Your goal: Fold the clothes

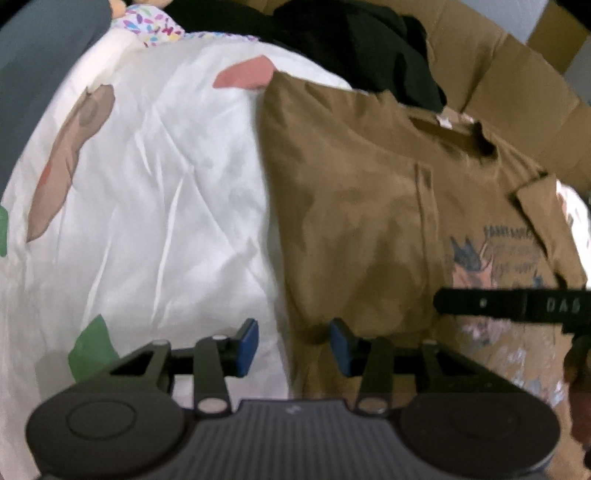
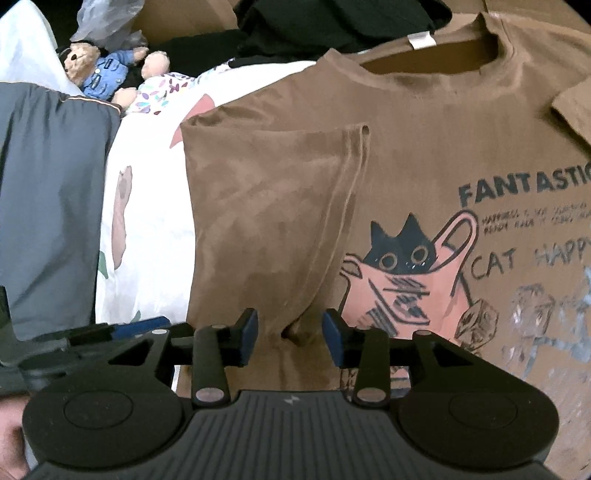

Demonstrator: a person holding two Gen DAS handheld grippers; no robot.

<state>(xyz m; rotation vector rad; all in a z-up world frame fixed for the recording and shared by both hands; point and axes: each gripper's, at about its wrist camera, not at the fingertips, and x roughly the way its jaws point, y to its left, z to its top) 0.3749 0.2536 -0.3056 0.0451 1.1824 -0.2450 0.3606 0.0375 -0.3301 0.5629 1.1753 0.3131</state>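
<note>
A brown T-shirt [image 1: 369, 206] [image 2: 424, 155] with a cat print [image 2: 402, 280] lies face up on a white bed cover [image 1: 166, 184]. One sleeve [image 2: 266, 221] is folded inward over the chest. My left gripper [image 1: 294, 345] is open and points down at the shirt's side edge, with the edge and white cover showing between its blue pads. My right gripper [image 2: 290, 334] is open over the lower corner of the folded sleeve. A small pucker of brown cloth lies between its pads, which do not press on it. The right gripper's black finger [image 1: 509, 304] shows over the print.
A pile of black clothes [image 1: 351, 40] [image 2: 314, 33] lies beyond the collar, with cardboard [image 1: 517, 74] behind. A teddy bear [image 2: 92, 66] and a doll in patterned cloth [image 2: 159, 92] sit at the far left. Grey fabric [image 2: 48, 203] borders the cover's left side.
</note>
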